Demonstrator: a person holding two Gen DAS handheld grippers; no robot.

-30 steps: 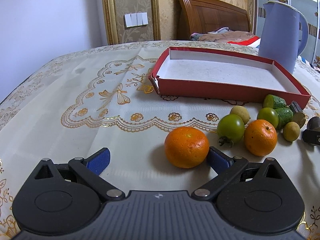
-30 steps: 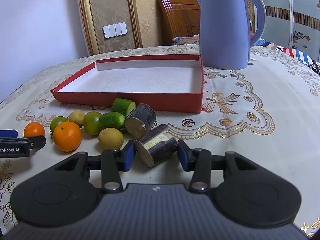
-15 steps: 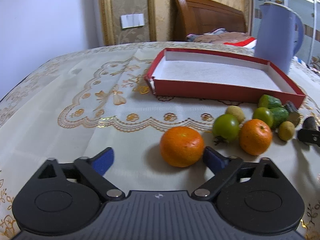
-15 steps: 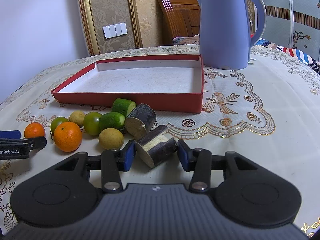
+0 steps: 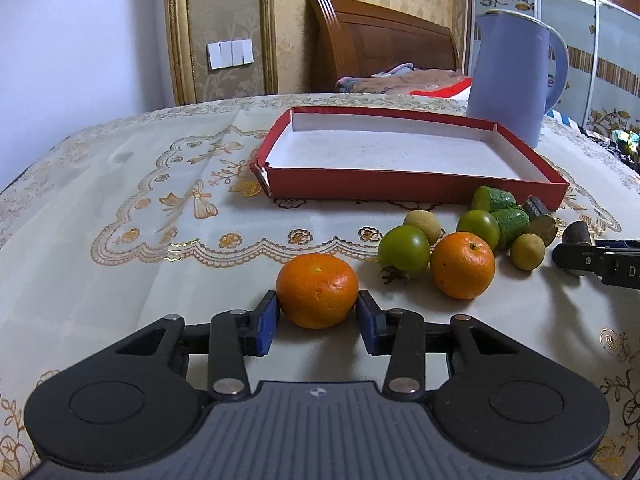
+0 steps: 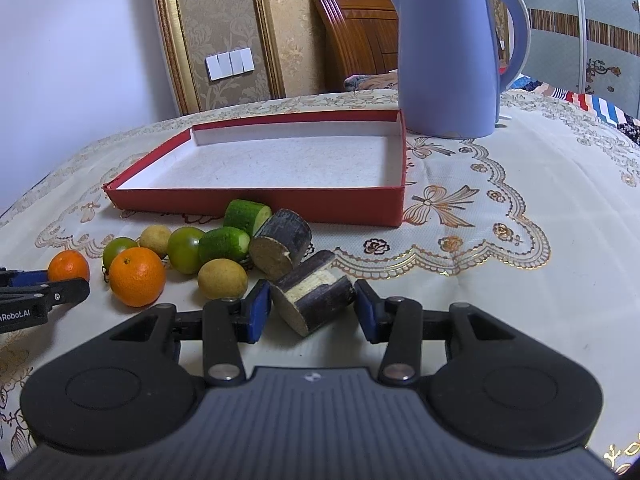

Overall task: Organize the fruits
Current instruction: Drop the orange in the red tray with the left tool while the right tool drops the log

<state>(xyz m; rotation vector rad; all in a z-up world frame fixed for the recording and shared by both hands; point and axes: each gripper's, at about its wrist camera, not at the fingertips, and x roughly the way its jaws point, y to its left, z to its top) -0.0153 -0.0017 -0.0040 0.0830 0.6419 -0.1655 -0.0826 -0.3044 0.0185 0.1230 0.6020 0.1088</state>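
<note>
Left gripper (image 5: 317, 322) has just been closing its jaws, and its blue pads (image 5: 266, 322) now sit against both sides of the near tangerine (image 5: 317, 290), which rests on the tablecloth (image 5: 120, 240) between them (grasped, as far as the wrist view shows). Second tangerine (image 5: 462, 265) lies ahead and to the right of that gripper, touching a green tomato (image 5: 404, 248). Further right in the same cluster: another green tomato (image 5: 478, 223), two small yellowish fruits (image 5: 527, 251), cucumber pieces (image 5: 508, 222).

Right gripper (image 6: 313, 311) is clenched on a dark sugarcane chunk (image 6: 314, 298), both pads touching its ends, chunk lying on the cloth. A second sugarcane chunk (image 6: 280, 243) sits just ahead of those fingers, against the cucumber pieces.

Red tray (image 6: 256, 200) lies beyond the fruit, ahead of both grippers. Blue kettle (image 6: 448, 52) stands behind the tray's far right corner.
</note>
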